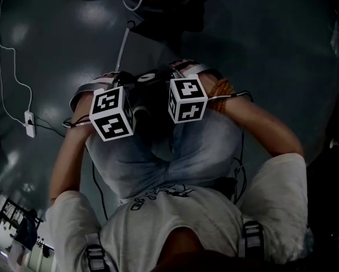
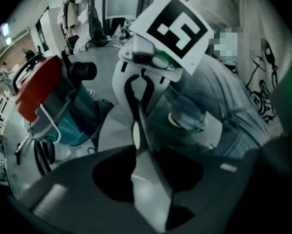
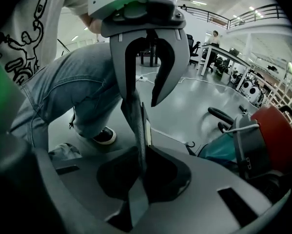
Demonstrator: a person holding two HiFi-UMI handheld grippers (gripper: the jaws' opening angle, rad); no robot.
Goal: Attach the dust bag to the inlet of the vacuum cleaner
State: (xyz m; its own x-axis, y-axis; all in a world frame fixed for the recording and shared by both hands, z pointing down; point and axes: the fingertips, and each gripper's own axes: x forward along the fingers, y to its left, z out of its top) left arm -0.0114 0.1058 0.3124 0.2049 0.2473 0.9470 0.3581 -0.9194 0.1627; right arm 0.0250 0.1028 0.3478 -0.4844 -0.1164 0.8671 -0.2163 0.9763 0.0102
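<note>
Currently, a person bends over a grey floor (image 3: 194,101) with a hand-held gripper in each hand, both raised in front of the knees and facing each other. Between them hangs the dust bag (image 3: 134,117), a thin grey sheet seen edge-on. The right hand-held gripper (image 2: 137,104) has its jaws drawn narrow and pinches the bag's edge. The left hand-held gripper (image 3: 143,101) has its jaws standing apart; the bag lies along one of its fingers without being pressed. The vacuum cleaner (image 2: 48,106), with a red lid and a teal body, stands on the floor near the person, well apart from the bag. A black round port (image 2: 82,71) juts from its upper part; whether this is the inlet cannot be told. As a judgement, the task is at an early stage: the bag is lifted, but carrying it to the machine, lining it up and fitting it on are all left to do.
</note>
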